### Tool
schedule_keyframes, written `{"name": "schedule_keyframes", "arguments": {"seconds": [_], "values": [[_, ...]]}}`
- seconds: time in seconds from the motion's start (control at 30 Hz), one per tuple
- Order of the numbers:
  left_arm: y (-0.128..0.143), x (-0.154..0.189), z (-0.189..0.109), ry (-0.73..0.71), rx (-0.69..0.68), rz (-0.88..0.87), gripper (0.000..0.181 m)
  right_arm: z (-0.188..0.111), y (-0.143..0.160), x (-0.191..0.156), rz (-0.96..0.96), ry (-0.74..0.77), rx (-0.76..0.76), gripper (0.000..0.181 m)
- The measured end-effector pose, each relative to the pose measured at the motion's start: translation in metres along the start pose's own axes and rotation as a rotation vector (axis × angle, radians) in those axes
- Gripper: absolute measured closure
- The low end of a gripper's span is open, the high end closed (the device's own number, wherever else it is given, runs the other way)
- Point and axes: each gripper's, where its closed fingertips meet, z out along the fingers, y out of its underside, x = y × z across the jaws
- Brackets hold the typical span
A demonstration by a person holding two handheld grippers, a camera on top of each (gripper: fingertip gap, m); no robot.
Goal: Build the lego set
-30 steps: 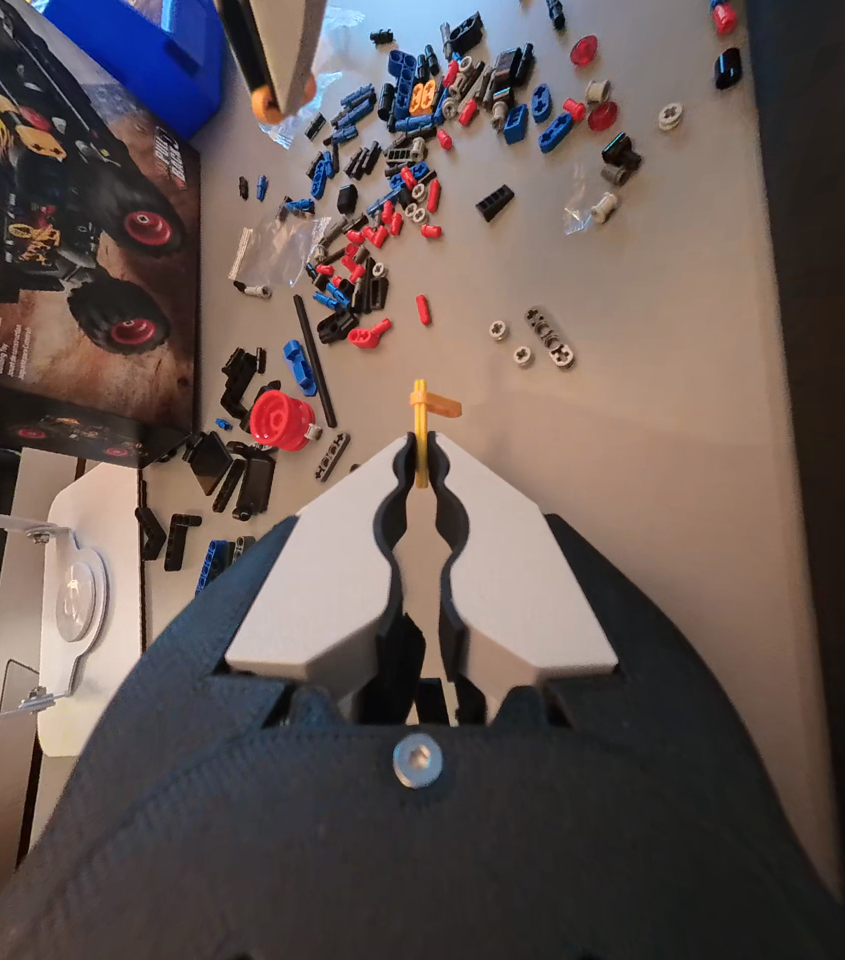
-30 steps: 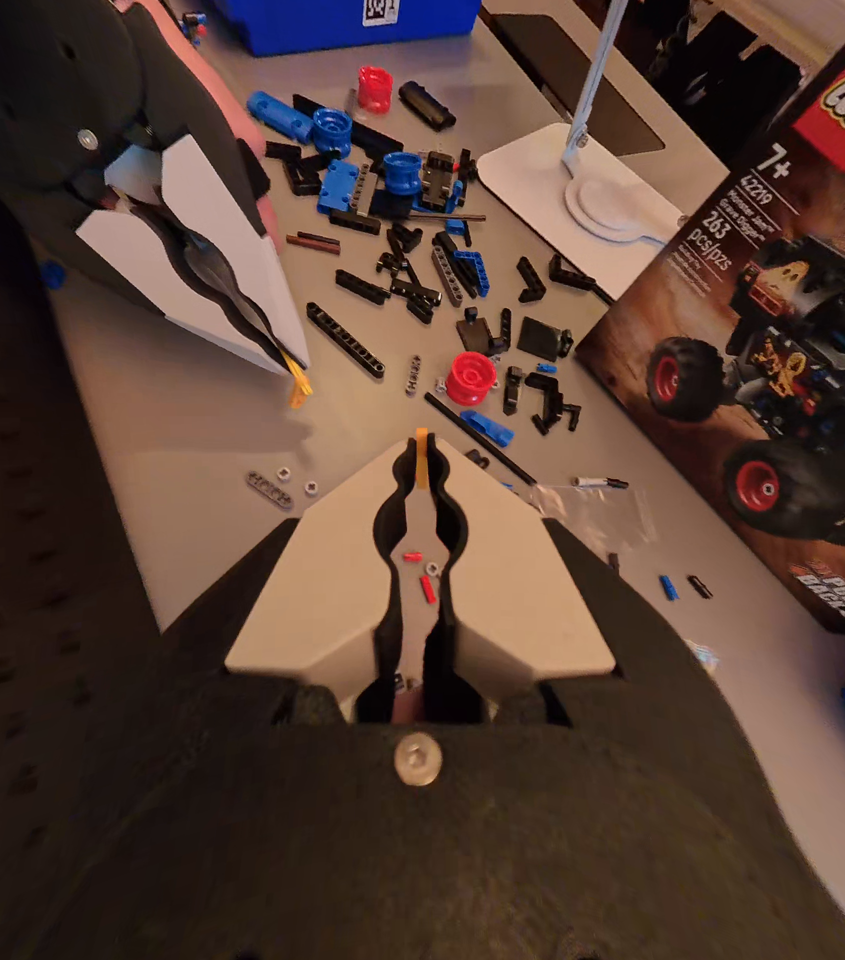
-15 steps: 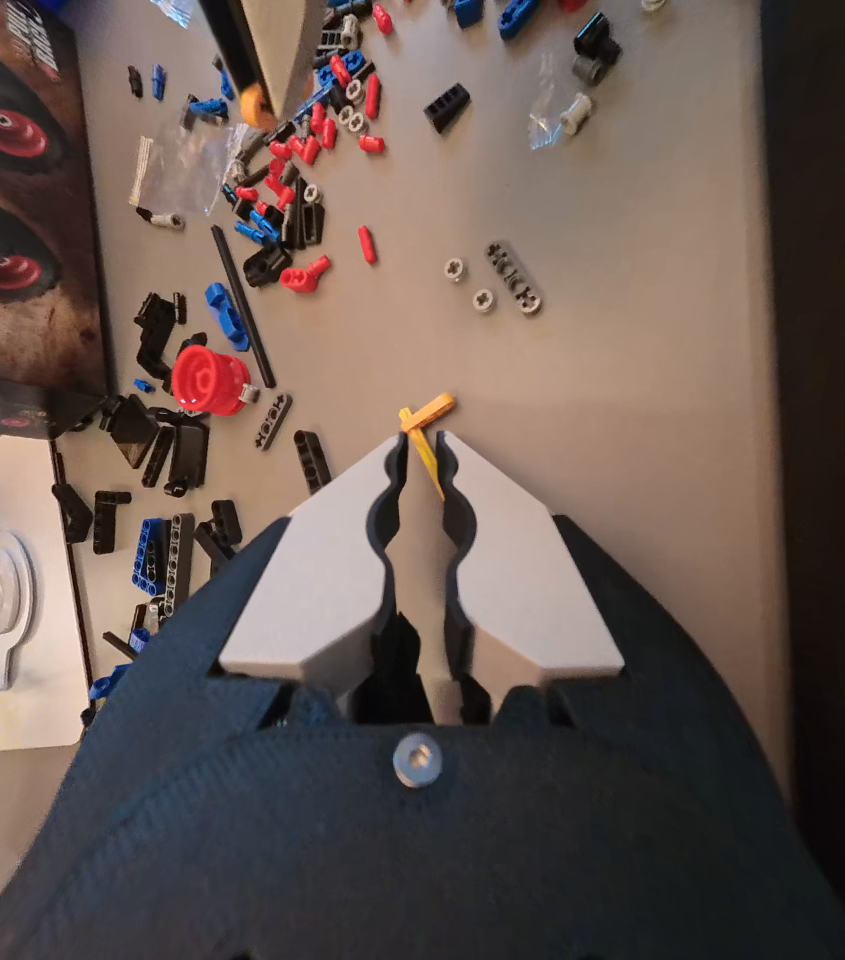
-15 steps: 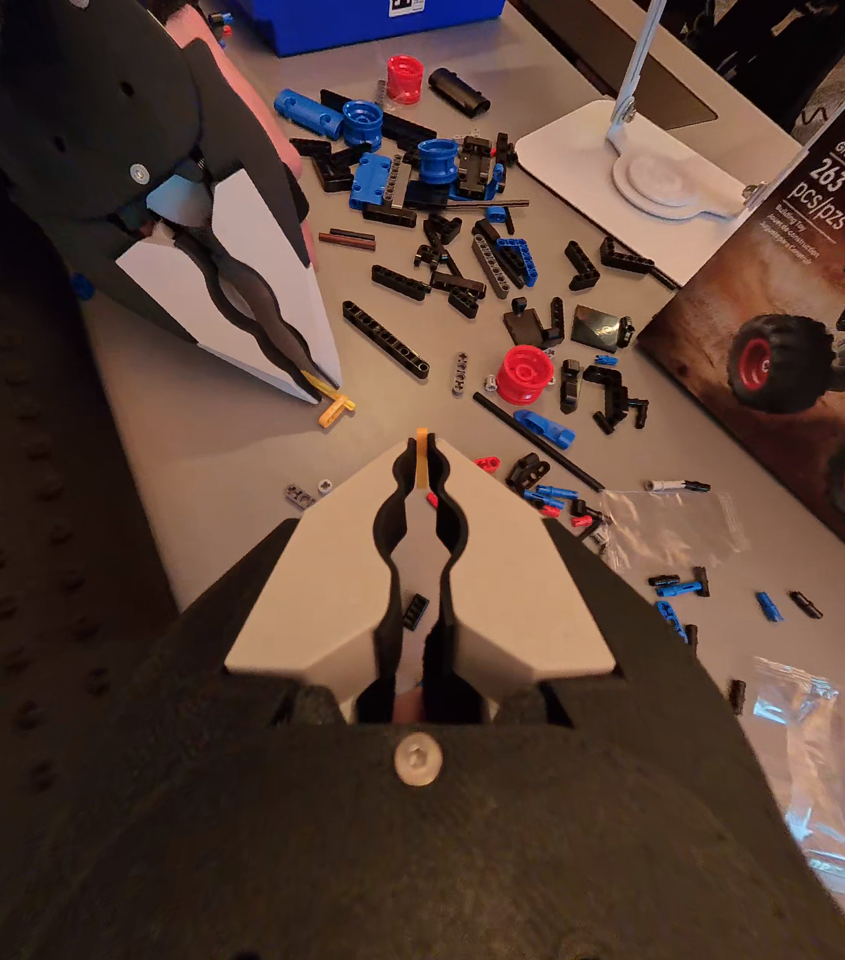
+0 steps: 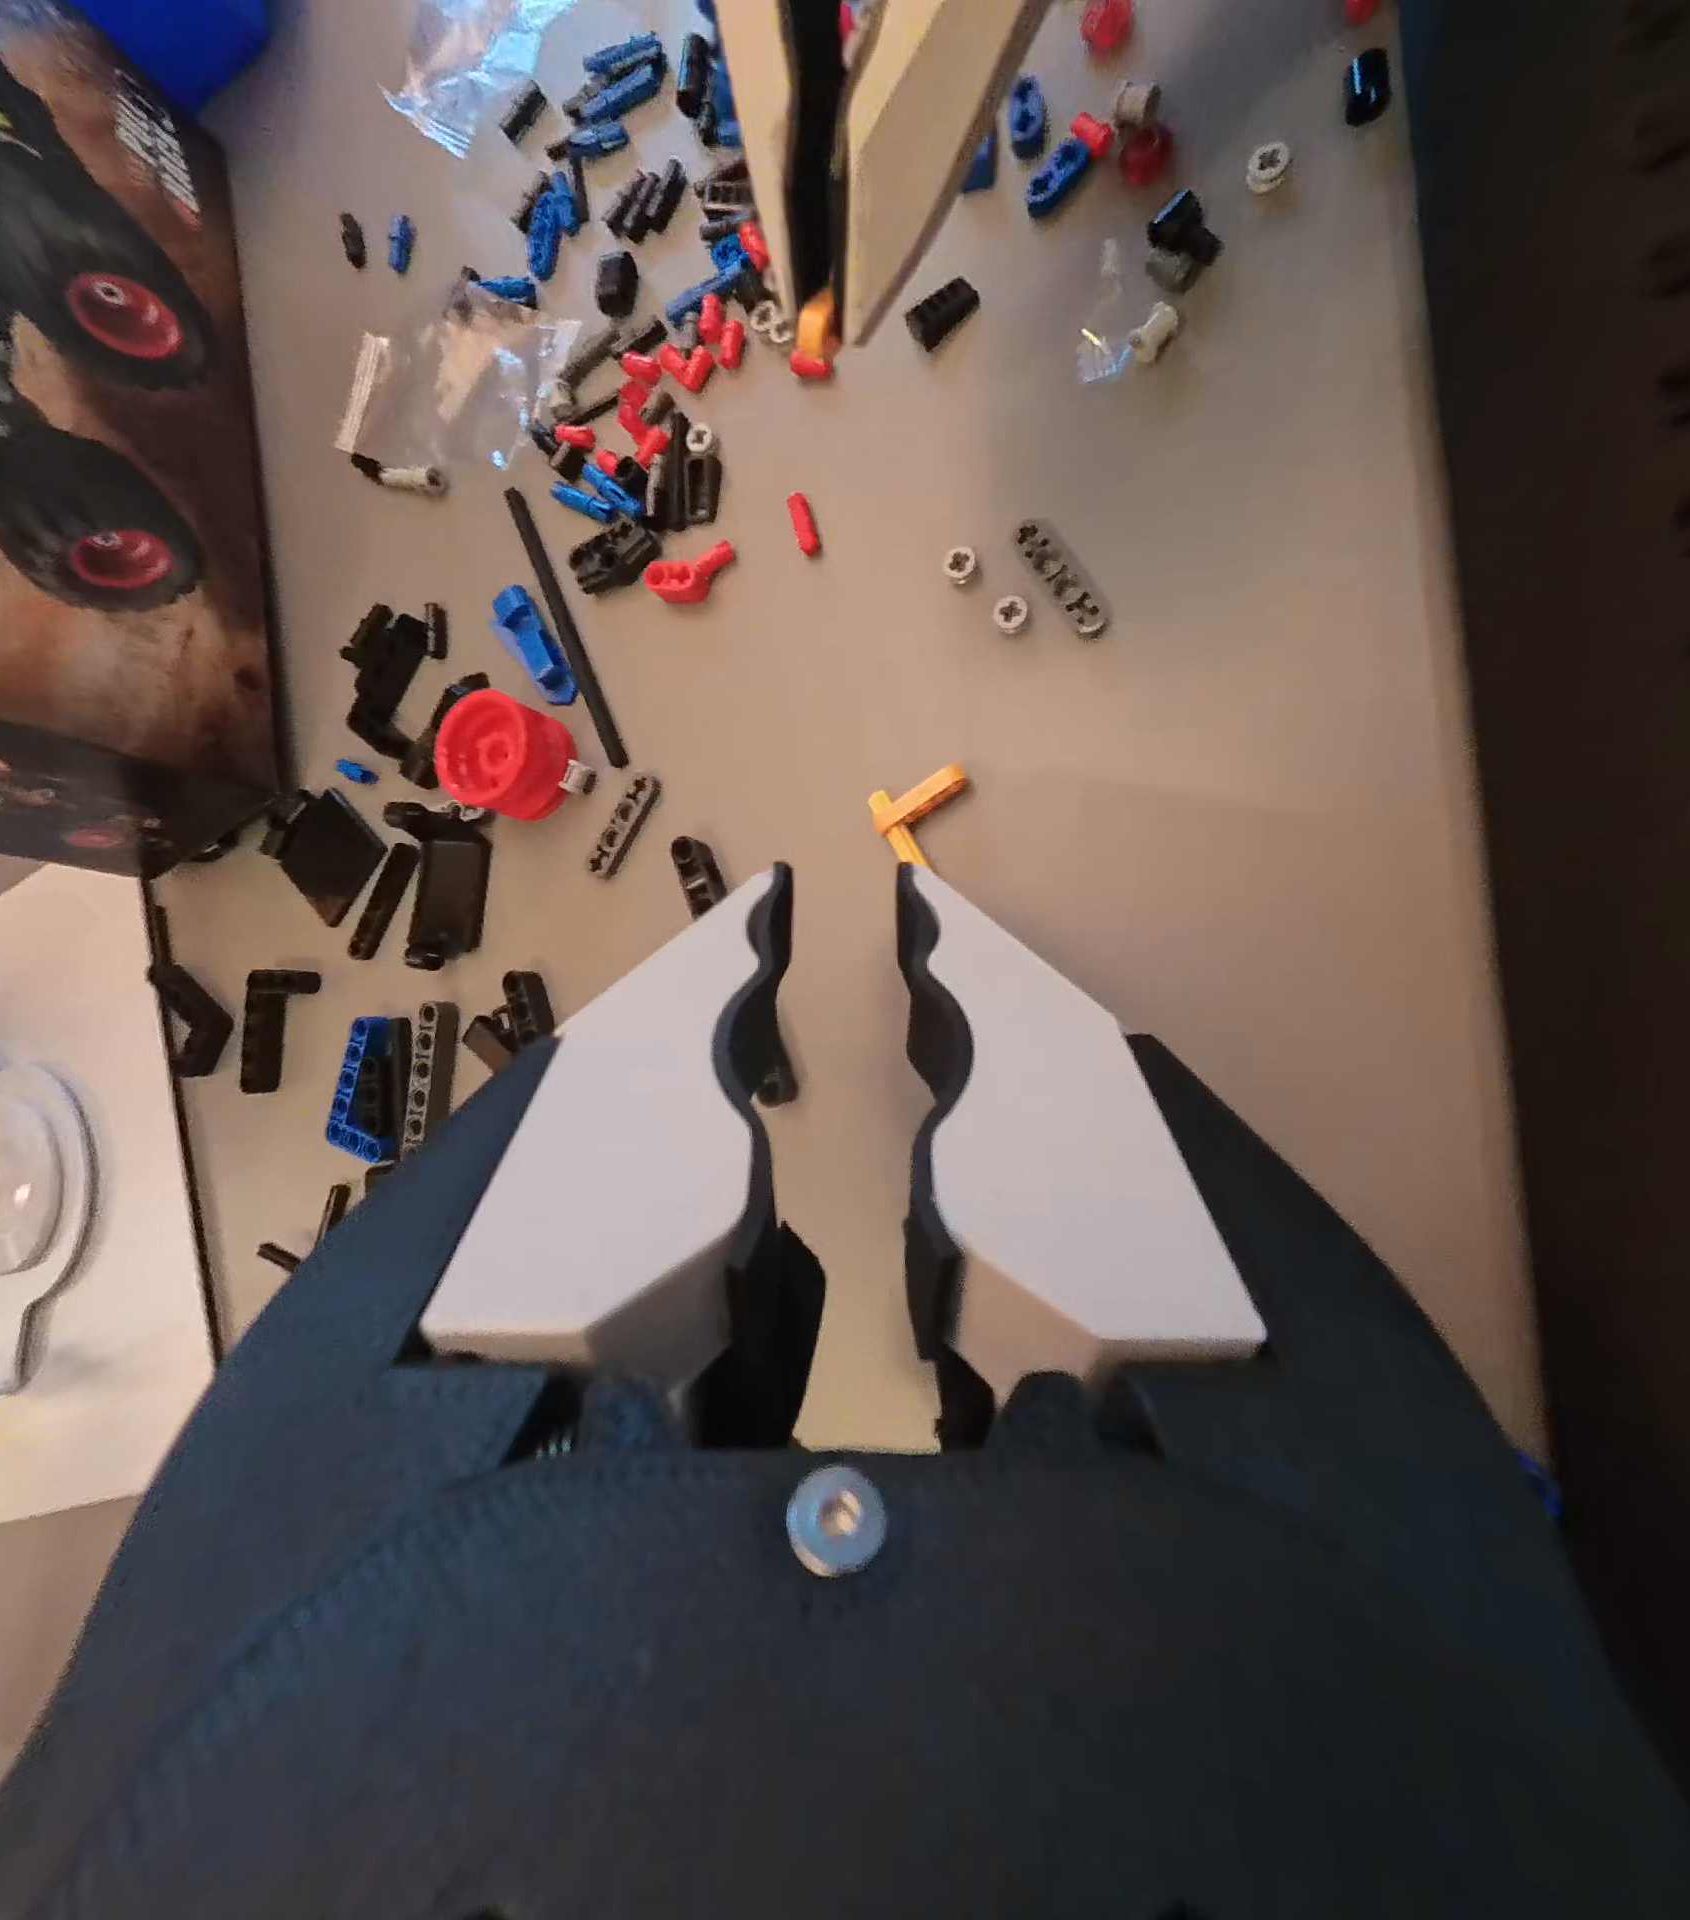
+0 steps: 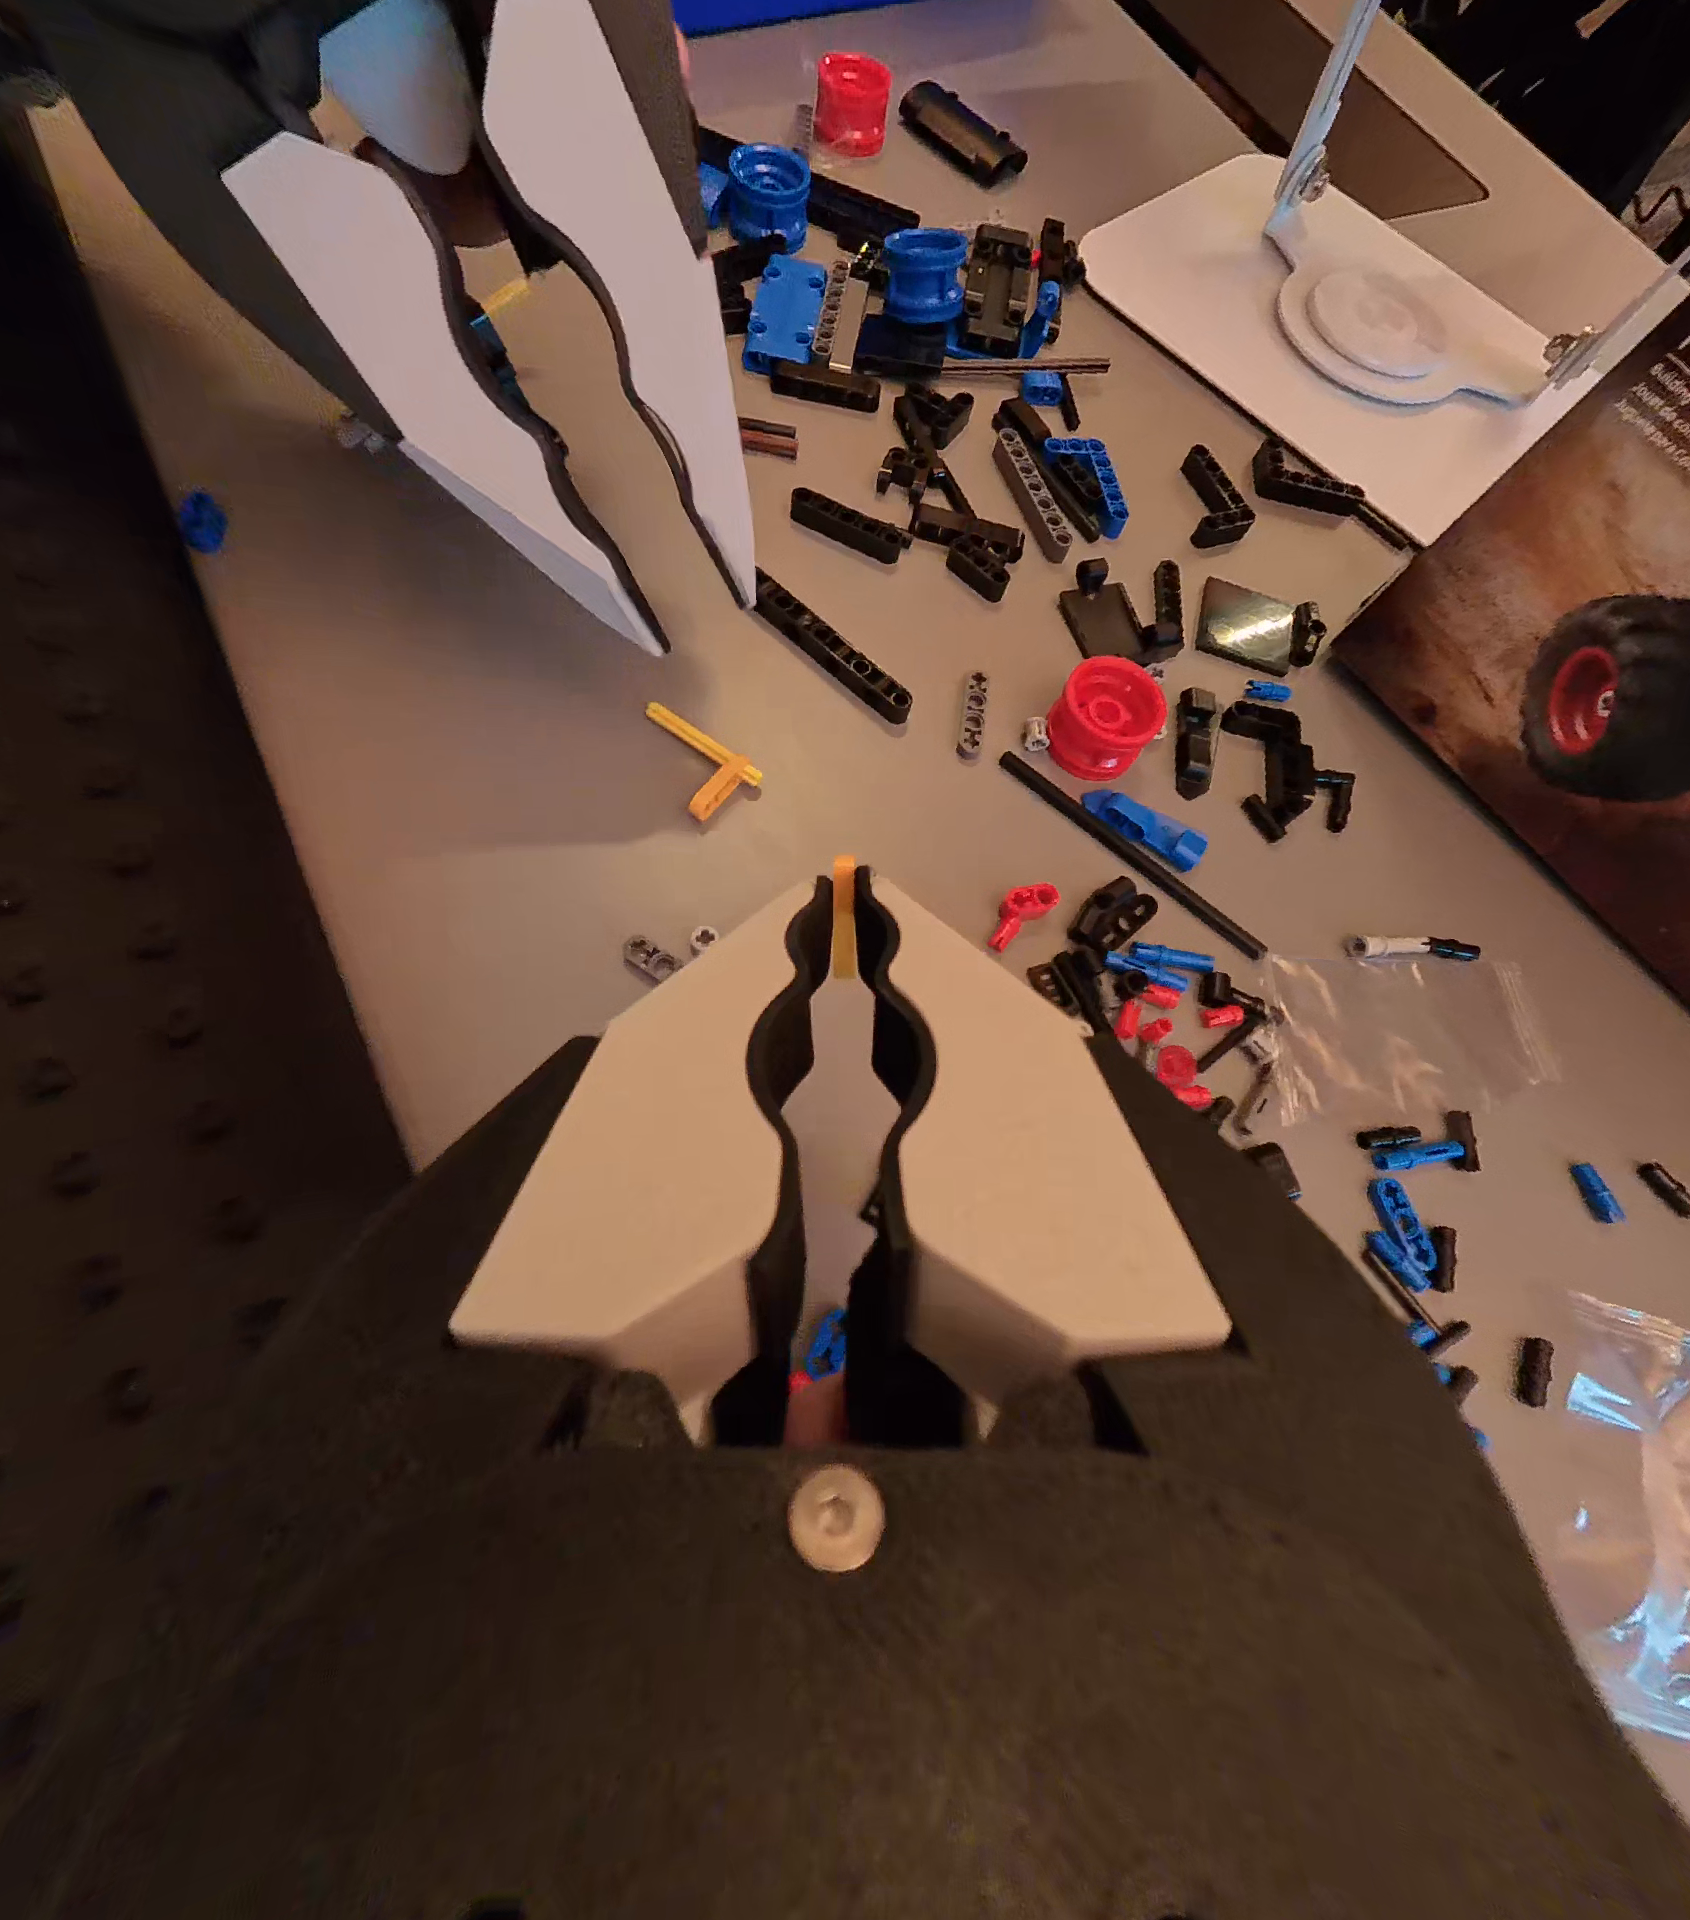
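Grey surface (image 6: 467, 665) carries the whole kit: set box (image 6: 1589, 665) at one edge, white stand base (image 6: 1184, 270) next to it, loose parts spread btwn, nothing that reads as a finished model, so build looks early. Part-built blue/black sub-assembly (image 6: 903, 301) sits far side w/ black beams around it; red wheel hub (image 6: 1103, 717) lies nr the long black axle (image 6: 1121, 852). Left gripper (image 5: 843, 878) has jaws apart, holding nothing, tips just short of the yellow axle-and-orange-connector piece (image 5: 914, 805), which lies flat on the surface, free of both tools. Right gripper (image 6: 843, 883) has jaws closed on a small orange piece (image 6: 843, 914), tip poking out front. Step in hand, prob: joining small orange/yellow parts. Next likely needs left to re-grip the yellow axle squarely, steady it, then right lines its piece up w/ the end.
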Motion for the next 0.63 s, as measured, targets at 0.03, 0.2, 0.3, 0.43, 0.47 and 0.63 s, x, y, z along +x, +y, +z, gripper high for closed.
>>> {"name": "schedule_keyframes", "arguments": {"seconds": [0.03, 0.2, 0.3, 0.43, 0.47, 0.63], "values": [[0.002, 0.002, 0.003, 0.029, -0.020, 0.004, 0.163, 0.000, 0.000, -0.001, 0.004, -0.002, 0.004, 0.180], [0.022, 0.022, 0.016, 0.178, -0.194, 0.034, 0.171, -0.001, 0.001, -0.004, 0.009, -0.005, 0.011, 0.180], [0.015, 0.032, 0.020, 0.213, -0.187, 0.040, 0.172, 0.000, 0.003, -0.006, 0.006, -0.009, 0.006, 0.180], [0.009, 0.029, 0.021, 0.177, -0.169, 0.041, 0.171, 0.003, 0.004, -0.008, 0.005, -0.024, -0.001, 0.180], [0.009, 0.027, 0.021, 0.163, -0.175, 0.028, 0.170, 0.005, 0.003, -0.010, 0.004, -0.031, -0.004, 0.180], [0.006, 0.034, 0.023, 0.162, -0.201, -0.022, 0.165, 0.023, 0.004, -0.021, -0.009, -0.079, -0.065, 0.180]]}}
